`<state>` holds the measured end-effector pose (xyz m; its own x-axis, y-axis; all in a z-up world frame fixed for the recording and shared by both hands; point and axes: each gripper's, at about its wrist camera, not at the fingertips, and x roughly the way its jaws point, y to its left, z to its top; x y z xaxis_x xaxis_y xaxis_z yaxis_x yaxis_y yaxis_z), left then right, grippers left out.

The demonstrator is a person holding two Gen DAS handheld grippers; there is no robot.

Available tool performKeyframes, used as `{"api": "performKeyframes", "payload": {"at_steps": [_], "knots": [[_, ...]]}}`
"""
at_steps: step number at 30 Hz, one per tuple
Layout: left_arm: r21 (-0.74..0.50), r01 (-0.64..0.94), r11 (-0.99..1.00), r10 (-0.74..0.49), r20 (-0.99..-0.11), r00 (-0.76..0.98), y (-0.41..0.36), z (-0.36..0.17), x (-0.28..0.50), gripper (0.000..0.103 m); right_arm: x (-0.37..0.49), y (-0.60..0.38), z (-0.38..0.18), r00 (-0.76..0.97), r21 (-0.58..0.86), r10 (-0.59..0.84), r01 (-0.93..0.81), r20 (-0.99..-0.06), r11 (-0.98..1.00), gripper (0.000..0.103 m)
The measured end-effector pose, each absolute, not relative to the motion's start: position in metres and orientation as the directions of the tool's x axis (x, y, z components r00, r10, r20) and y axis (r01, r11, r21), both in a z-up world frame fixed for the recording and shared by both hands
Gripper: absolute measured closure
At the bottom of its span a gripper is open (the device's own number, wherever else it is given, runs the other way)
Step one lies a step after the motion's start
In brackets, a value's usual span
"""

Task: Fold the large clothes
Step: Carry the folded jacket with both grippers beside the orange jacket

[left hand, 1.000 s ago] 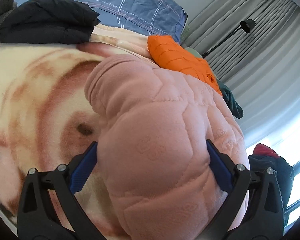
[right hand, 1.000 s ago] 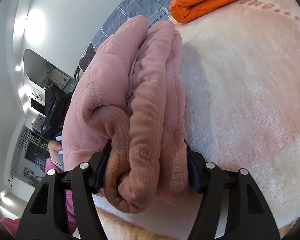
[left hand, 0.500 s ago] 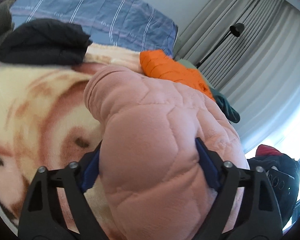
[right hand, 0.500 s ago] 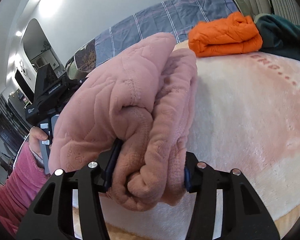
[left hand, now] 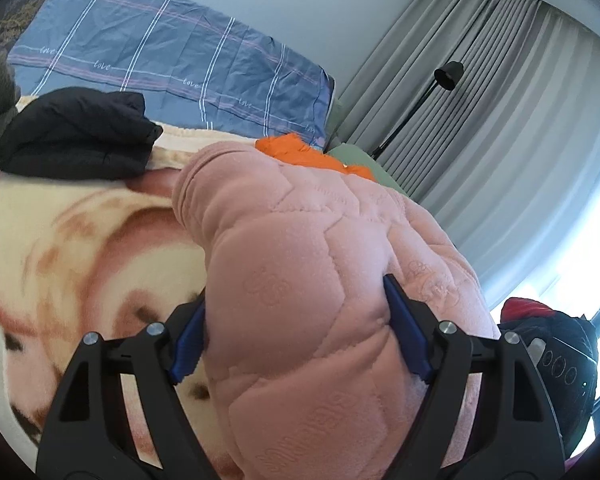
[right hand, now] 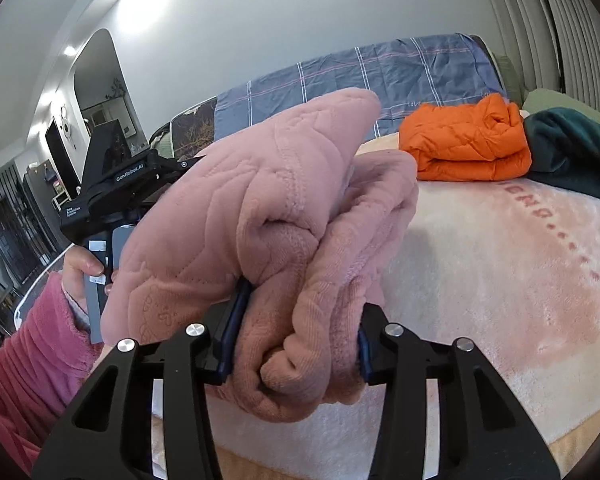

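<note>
While both tongs pinch the folded pink coat, the bundle hangs between them, lifted off the blanket. Nearest, the left tongs [left hand: 296,328] squeeze 1 thick quilted end of the coat [left hand: 320,280], blue pads sunk into the padding on both sides; their jaws have just been closing further on it. The right tongs [right hand: 294,332] clamp the other end, where several layers of coat [right hand: 284,216] bunch into a roll between the pads, and these jaws too have just been closing on the cloth. From the right view the left hand [right hand: 82,268] in a pink sleeve [right hand: 24,364] grips its tool beside the bundle.

Under the coat lies the cream blanket [right hand: 500,280] spread over the bed. Further back rest a folded black garment [left hand: 80,136], a folded orange jacket [right hand: 468,140] and a dark green garment [right hand: 576,148] beside it, then the blue plaid cover [left hand: 160,56], the curtains [left hand: 520,100] and a floor lamp [left hand: 448,74].

The step in hand looks like carrying the folded coat to a resting place, perhaps by the other folded pieces. To do it well, I would keep both grips firm and level so the 2 ends travel together and the layers do not slide apart. Set it down flat on a bare patch of blanket before easing the pads off; the padding is springy, and the fold may pop open if 1 side lets go early.
</note>
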<state>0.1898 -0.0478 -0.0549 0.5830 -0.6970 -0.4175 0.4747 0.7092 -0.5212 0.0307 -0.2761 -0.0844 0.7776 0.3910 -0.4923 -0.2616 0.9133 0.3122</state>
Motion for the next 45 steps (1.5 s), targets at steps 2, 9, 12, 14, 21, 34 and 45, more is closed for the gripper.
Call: {"api": "performKeyframes", "payload": {"at_steps": [2, 9, 12, 14, 21, 34, 45], "knots": [[-0.518, 0.474, 0.712, -0.694, -0.421, 0.584, -0.049, -0.055, 0.189, 0.023, 0.03, -0.277, -0.086, 0.778, 0.315, 0.391, -0.26, -0.492, 0.913, 0.057], [-0.511, 0.478, 0.714, -0.693, -0.422, 0.585, -0.052, -0.048, 0.194, 0.024, 0.03, -0.278, -0.081, 0.787, 0.304, 0.393, -0.273, -0.476, 0.913, 0.058], [-0.483, 0.495, 0.722, -0.688, -0.425, 0.588, -0.058, -0.036, 0.202, 0.025, 0.041, -0.281, -0.074, 0.791, 0.287, 0.395, -0.288, -0.467, 0.914, 0.058], [-0.464, 0.506, 0.727, -0.684, -0.427, 0.591, -0.063, -0.025, 0.212, 0.025, 0.057, -0.284, -0.066, 0.795, 0.265, 0.395, -0.301, -0.461, 0.916, 0.058], [-0.366, 0.54, 0.758, -0.652, -0.39, 0.65, -0.084, 0.03, 0.283, 0.025, 0.144, -0.305, -0.035, 0.817, 0.233, 0.402, -0.332, -0.414, 0.914, 0.058], [0.027, 0.318, 0.948, -0.253, -0.545, 0.8, -0.129, -0.02, 0.529, 0.039, 0.409, -0.304, -0.088, 0.735, 0.278, 0.305, -0.164, -0.606, 0.947, 0.063], [-0.1, 0.344, 0.934, -0.34, -0.548, 0.764, -0.117, -0.129, 0.536, 0.033, 0.402, -0.291, -0.135, 0.779, 0.202, 0.187, -0.079, -0.598, 0.976, 0.059]]}}
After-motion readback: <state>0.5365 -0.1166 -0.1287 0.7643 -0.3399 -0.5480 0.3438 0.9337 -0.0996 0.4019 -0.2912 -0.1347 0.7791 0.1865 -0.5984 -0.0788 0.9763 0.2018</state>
